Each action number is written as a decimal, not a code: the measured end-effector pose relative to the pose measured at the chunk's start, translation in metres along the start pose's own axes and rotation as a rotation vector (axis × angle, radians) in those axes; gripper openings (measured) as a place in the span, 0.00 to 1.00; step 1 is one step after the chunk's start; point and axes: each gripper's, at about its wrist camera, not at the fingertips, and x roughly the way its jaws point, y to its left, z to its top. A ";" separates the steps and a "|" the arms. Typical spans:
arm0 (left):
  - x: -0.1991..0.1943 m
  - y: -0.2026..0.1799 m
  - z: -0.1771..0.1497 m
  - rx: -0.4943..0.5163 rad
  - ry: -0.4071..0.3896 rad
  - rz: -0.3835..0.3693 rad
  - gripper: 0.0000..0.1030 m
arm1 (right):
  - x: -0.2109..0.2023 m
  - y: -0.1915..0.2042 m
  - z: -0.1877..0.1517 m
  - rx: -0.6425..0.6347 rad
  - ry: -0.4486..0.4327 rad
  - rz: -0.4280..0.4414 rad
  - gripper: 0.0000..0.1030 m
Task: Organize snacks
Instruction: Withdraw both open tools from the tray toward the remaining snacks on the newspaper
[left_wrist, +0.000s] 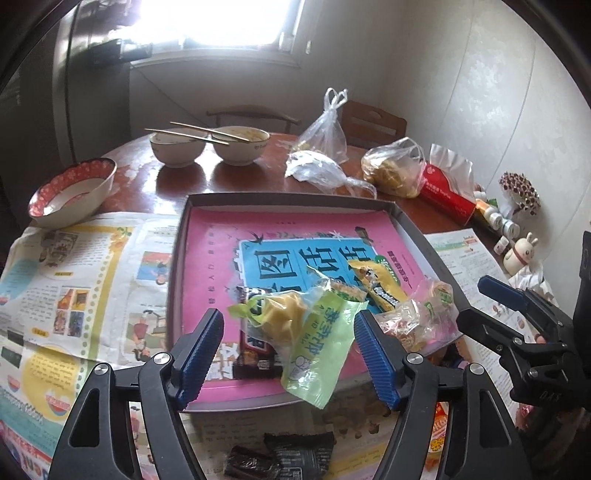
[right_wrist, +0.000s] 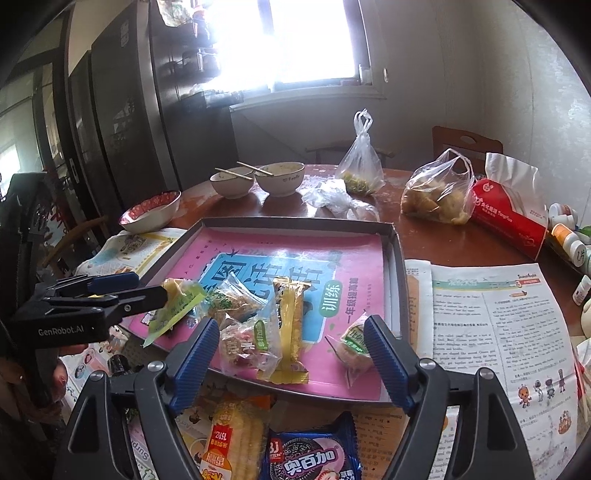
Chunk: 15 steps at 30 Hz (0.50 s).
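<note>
A grey tray (left_wrist: 406, 218) with a pink and blue liner sits on the table and holds several snack packets. My left gripper (left_wrist: 290, 350) is open over the tray's near edge, with a green and yellow packet (left_wrist: 314, 336) between its fingers, apparently loose. A dark packet (left_wrist: 255, 350) lies under it. In the right wrist view the tray (right_wrist: 397, 258) holds a long yellow packet (right_wrist: 290, 325) and clear packets (right_wrist: 247, 343). My right gripper (right_wrist: 291, 358) is open and empty above the tray's near edge. A blue cookie pack (right_wrist: 314, 454) and an orange snack (right_wrist: 229, 435) lie in front of the tray.
Newspaper (left_wrist: 74, 295) covers the table around the tray. Two bowls with chopsticks (left_wrist: 207, 144), a red-rimmed bowl (left_wrist: 70, 192), plastic bags (left_wrist: 395, 170), a red tissue pack (right_wrist: 509, 218) and small bottles (right_wrist: 569, 236) stand behind. Dark wrappers (left_wrist: 284, 454) lie near the front.
</note>
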 end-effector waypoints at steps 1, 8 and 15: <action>-0.002 0.002 0.000 -0.004 -0.005 0.002 0.73 | -0.001 0.000 0.000 0.003 -0.003 -0.001 0.79; -0.018 0.010 -0.001 -0.025 -0.032 0.008 0.73 | -0.010 -0.002 0.002 0.020 -0.020 0.006 0.80; -0.031 0.011 -0.004 -0.033 -0.051 0.007 0.74 | -0.021 0.000 0.002 0.023 -0.038 0.009 0.81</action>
